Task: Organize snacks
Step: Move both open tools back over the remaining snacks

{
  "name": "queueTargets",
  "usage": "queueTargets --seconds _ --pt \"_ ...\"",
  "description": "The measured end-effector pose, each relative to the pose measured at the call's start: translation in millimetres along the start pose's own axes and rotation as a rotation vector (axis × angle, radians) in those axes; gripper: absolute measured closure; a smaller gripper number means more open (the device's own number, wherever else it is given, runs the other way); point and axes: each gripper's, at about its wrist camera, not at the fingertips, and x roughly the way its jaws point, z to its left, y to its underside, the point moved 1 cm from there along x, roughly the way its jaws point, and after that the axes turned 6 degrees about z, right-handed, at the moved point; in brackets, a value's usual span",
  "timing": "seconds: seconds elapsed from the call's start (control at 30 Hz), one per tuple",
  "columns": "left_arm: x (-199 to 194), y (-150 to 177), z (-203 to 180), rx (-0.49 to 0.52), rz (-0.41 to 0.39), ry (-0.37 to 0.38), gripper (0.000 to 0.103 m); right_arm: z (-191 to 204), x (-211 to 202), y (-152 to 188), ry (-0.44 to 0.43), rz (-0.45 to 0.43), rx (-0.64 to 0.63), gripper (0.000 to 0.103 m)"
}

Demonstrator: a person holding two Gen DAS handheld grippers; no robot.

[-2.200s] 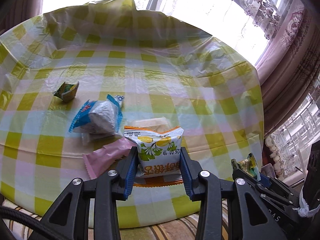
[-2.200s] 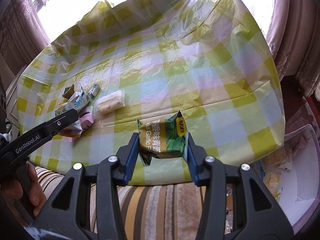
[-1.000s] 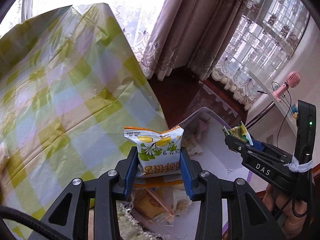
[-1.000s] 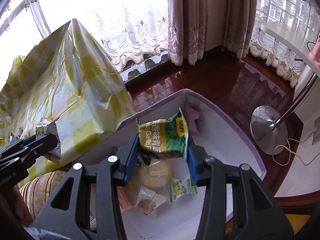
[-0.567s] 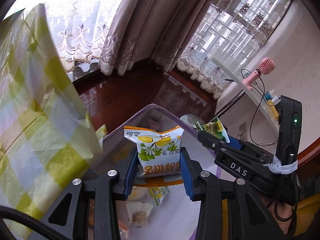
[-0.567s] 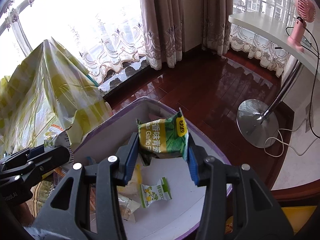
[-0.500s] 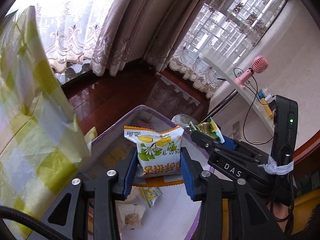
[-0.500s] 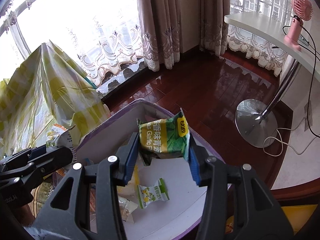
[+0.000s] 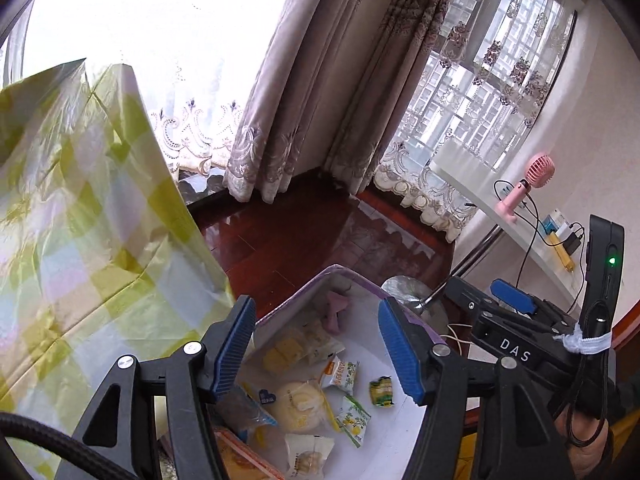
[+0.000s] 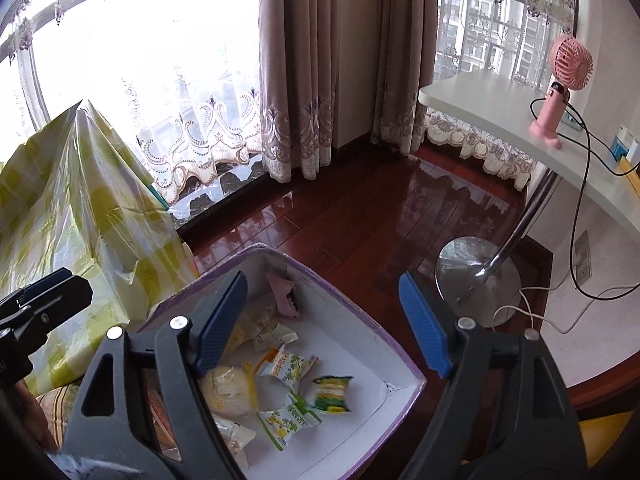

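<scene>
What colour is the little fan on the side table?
Pink; the fan shows best in the right wrist view.

Below my fingers the purple-rimmed white cardboard box [image 10: 394, 354] stands open-topped, its right half bare, its left heaped with wrapped snack packets [image 10: 288, 364]. The yellow-checked plastic cloth [image 9: 100, 240] over the bench hems my left side. Right, the chrome stand base [image 10: 476, 280] blocks the dark wooden floor [image 10: 360, 216].

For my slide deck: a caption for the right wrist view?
Right gripper, jaws open and empty, above the purple-rimmed box of wrapped snacks.
</scene>
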Motion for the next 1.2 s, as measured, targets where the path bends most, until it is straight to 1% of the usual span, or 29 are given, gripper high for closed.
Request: queueTargets --seconds 0.07,0.13,0.23,0.3,0.43,0.53,0.7,0.9,1.1,1.2 --pt "-10.8 0.5 5.8 0.003 -0.034 -0.028 0.038 6.7 -8.1 -1.4 -0.013 -0.037 -0.004 0.019" --pt "-20.4 0.7 13.0 0.007 -0.039 -0.021 0.038 15.4 -14.5 -3.1 -0.046 -0.059 -0.028 0.019" --pt "-37.1 3.1 23.7 0.003 -0.074 -0.06 0.038 37.6 -20.4 -1.8 -0.11 -0.053 -0.086 0.019" --pt "-46.1 6.4 31.1 -0.003 -0.092 -0.092 0.038 50.6 -22.9 0.1 -0.156 -0.04 -0.103 0.019" --pt "-67.4 12.6 51.8 -0.025 -0.132 -0.147 0.039 80.6 -33.6 5.6 -0.25 -0.05 -0.141 0.019" --pt "-83.0 16.0 74.4 -0.08 -0.15 -0.167 0.038 106.5 -41.1 10.8 -0.324 -0.043 -0.185 0.019" --pt "-112.5 24.0 116.4 -0.178 -0.198 -0.214 0.039 144.2 -54.0 19.2 -0.407 -0.037 -0.235 0.019" --pt "-150.0 32.1 167.8 -0.278 -0.26 -0.295 0.039 189.9 -62.3 23.9 -0.475 -0.023 -0.291 0.019" --pt "-182.7 40.9 216.9 -0.38 -0.303 -0.353 0.039 230.8 -70.5 27.6 -0.506 -0.026 -0.33 0.019" --pt "-202.7 44.0 241.4 -0.412 -0.333 -0.405 0.038 247.3 -74.0 28.8 -0.531 -0.025 -0.332 0.019"
